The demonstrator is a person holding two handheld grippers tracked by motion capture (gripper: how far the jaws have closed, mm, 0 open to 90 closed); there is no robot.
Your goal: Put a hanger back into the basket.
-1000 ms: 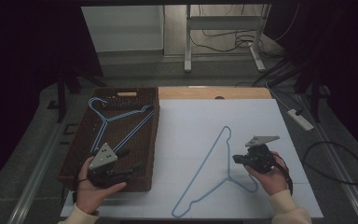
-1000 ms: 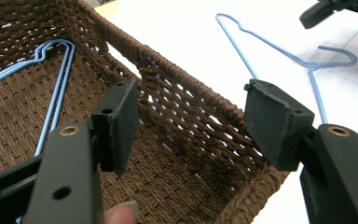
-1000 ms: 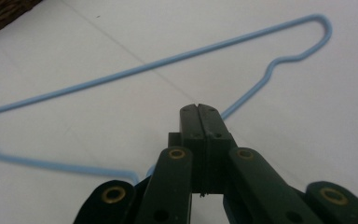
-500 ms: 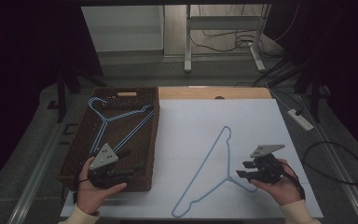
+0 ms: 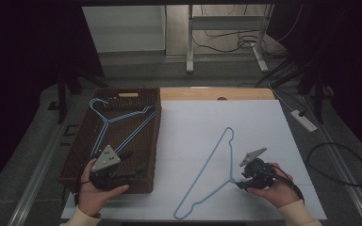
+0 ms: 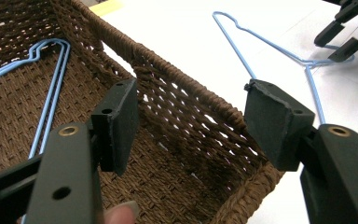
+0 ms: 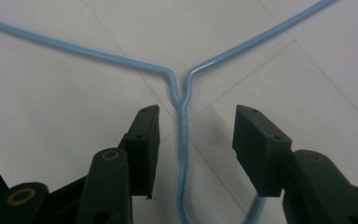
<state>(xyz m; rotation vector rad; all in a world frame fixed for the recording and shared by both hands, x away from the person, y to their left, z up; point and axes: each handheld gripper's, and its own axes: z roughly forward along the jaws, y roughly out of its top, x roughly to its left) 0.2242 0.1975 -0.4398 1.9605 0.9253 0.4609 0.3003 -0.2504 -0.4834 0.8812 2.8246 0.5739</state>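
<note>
High view: right gripper (image 5: 242,179) has dropped back to the neck of the thin blue wire hanger (image 5: 212,165) lying on the white table (image 5: 193,127).

Right gripper view: jaws open, straddling neck, grab looking imminent.

Left gripper view: left gripper (image 6: 191,126) open, idling over the brown woven wicker basket (image 6: 186,93).

In the right gripper view the blue hanger (image 7: 182,121) runs off the top corners on both arms, and its hook drops past the bottom edge between the jaws, so the curl is cut off. From above, the right gripper (image 5: 242,180) covers that same neck. In the left gripper view the basket (image 6: 186,107) is cut by the top and left edges, and the hanger inside it (image 6: 46,88) slips behind the near jaw. The dark room beyond the table's far edge is too dim to read.
</note>
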